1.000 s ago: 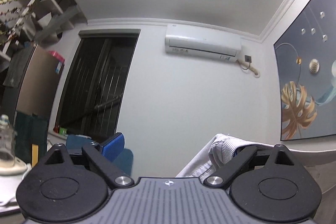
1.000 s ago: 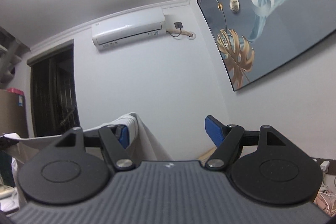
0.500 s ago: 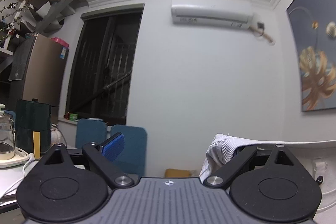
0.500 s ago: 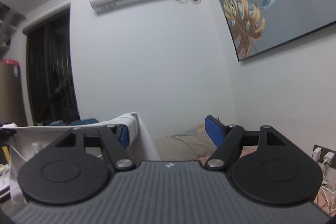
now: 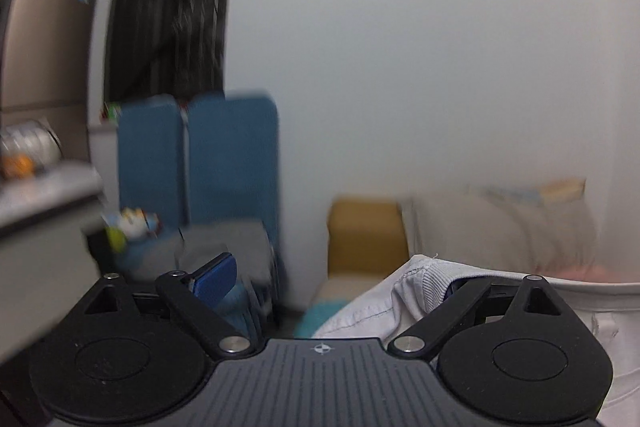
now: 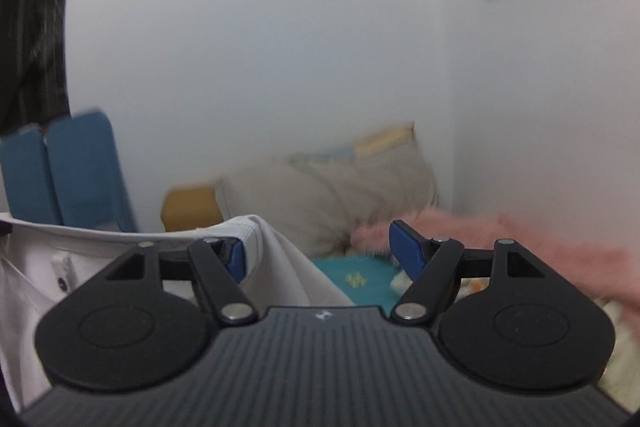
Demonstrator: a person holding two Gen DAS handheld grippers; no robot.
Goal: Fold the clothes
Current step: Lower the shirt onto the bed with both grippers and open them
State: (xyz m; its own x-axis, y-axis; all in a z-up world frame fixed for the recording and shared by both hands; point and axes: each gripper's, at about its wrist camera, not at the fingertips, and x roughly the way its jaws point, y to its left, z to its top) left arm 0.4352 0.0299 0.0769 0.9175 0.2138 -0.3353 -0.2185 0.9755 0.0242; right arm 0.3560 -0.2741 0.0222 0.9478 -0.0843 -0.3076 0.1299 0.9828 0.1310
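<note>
A white polo shirt (image 5: 404, 291) hangs stretched between my two grippers. My left gripper (image 5: 332, 275) stands open; the shirt's ribbed hem drapes over its right finger and hides the blue pad, while the left blue pad (image 5: 212, 277) is bare. In the right wrist view the shirt (image 6: 276, 259) drapes over the left finger of my right gripper (image 6: 320, 251), with its button placket (image 6: 60, 269) at the far left. That gripper is open too, and its right blue pad (image 6: 408, 251) is bare. Both views are blurred.
A bed with a teal sheet (image 6: 360, 279), a beige pillow (image 6: 332, 195) and a pink fluffy blanket (image 6: 520, 243) lies ahead. A mustard stool (image 5: 364, 239) and blue folding chairs (image 5: 200, 167) stand by the white wall. A counter (image 5: 44, 195) is at left.
Both grippers have tilted downward with the shirt: ceiling and air conditioner left the views, and the bed, stool and chairs came in. The jaws have not changed.
</note>
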